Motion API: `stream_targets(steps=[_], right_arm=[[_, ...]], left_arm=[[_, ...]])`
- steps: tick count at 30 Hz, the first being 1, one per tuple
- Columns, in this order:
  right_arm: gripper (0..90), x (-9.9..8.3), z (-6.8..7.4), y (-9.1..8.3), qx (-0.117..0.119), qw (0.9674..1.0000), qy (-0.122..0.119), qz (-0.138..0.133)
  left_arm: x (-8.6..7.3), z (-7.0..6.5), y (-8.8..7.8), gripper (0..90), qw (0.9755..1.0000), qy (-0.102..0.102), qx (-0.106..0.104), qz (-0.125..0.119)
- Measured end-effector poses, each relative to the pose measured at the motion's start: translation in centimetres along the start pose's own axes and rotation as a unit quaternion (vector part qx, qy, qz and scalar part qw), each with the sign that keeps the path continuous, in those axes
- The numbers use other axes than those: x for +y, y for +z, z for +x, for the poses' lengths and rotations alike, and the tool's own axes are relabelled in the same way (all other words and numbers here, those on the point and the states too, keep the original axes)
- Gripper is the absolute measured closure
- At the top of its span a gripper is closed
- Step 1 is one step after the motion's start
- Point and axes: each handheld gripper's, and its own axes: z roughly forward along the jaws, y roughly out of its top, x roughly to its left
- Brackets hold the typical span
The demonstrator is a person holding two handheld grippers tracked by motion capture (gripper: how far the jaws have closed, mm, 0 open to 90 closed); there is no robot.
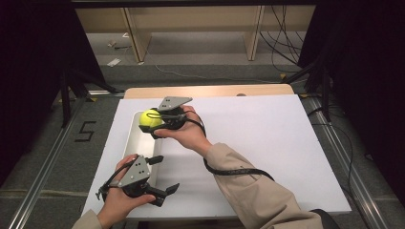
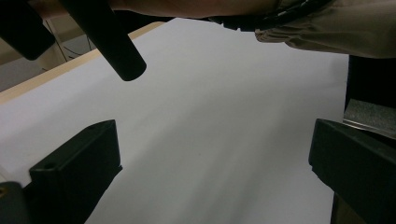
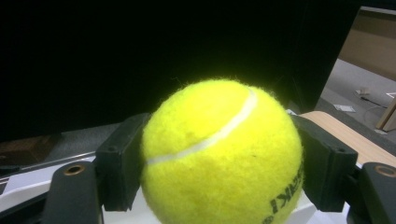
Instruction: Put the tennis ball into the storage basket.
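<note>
Left to right. My left hand-held gripper (image 1: 162, 180) sits low near the front edge of the white tabletop (image 1: 267, 143), jaws spread wide with nothing between them; in the left gripper view I see just bare white board past both jaws. It points toward the right, away from the tray, so it plays no part in the ball work as I read it.

Next over, the white rectangular tray (image 1: 136, 143) lies with its long axis running front to back along the left part of the tabletop. My left hand is nearer the tray's front end; my right hand reaches across to its far end.

Right hand-held gripper (image 1: 152, 122) is pinching the tennis ball (image 1: 150, 119), one jaw pressed on each side, as the right gripper view shows with the ball (image 3: 222, 154) wedged square between the pads. The ball sits at the gripper's tip, toward the left of my hand, over the far end of the tray. Can't tell if it touches the tray floor or hangs just above.

Key relation for the next move, my guess: the tray is directly under the ball, so it's a straight lower and release.

Ball look: bright yellow-green, fuzzy felt, one white curved seam, black lettering low on its right side, partly cut off.
</note>
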Motion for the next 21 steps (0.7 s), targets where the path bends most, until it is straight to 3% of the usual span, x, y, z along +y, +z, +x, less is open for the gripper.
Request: stream_targets(steps=[21], right_arm=[[27.0, -0.26, 0.01, 0.95, 0.007, 0.9999, 0.002, 0.014]], left_arm=[[0.01, -0.05, 0.03, 1.8, 1.0000, 0.002, -0.001, 0.002]])
